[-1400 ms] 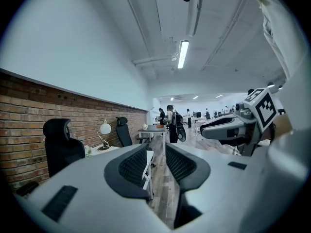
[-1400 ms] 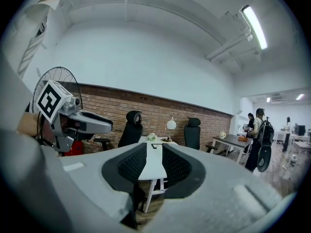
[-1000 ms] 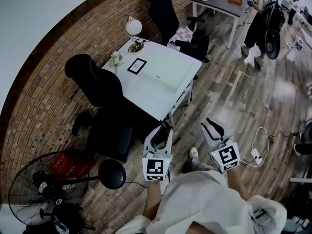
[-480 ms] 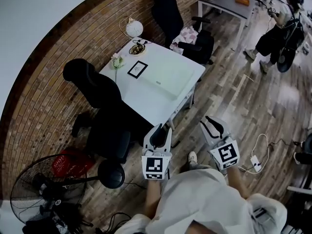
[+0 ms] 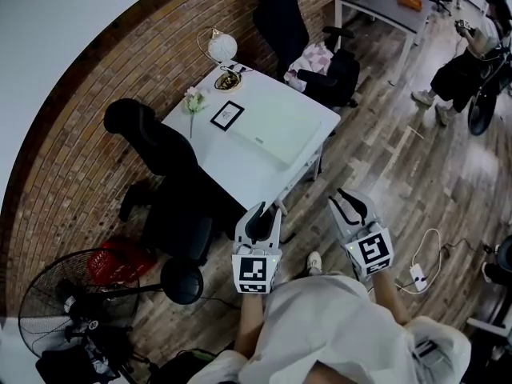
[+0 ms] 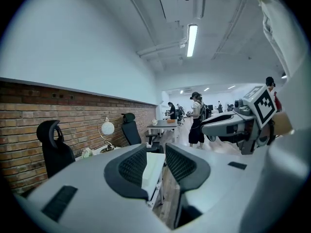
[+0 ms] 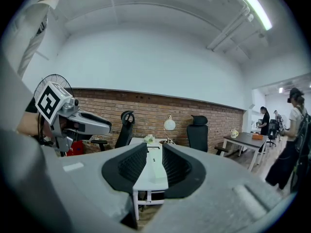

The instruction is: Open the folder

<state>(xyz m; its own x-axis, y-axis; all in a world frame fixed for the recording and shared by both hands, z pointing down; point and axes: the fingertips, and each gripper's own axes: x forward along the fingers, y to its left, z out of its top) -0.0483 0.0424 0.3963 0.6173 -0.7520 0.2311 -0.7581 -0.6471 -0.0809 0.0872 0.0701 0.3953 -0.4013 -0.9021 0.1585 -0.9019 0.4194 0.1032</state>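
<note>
The left gripper [image 5: 258, 213] and right gripper [image 5: 347, 201] are pale grey moulded plastic, each with a cube of black-and-white square markers. Their black fingers [image 6: 132, 166] have ribbed, mesh-like pads in curved shells. Both pairs stand partly apart with only air between them. Below them is a wooden plank floor [image 5: 384, 162]. Ahead stands a smooth white rectangular tabletop [image 5: 240, 165]. The folder [image 5: 276, 128] lies flat and closed on it, a pale, thin rectangle towards the right edge, well apart from both pairs of fingers. Just left of it sits a black-rimmed frame [image 5: 226, 114], then a round white globe lamp [image 5: 221, 46] against the rough brick wall [image 5: 88, 110].
</note>
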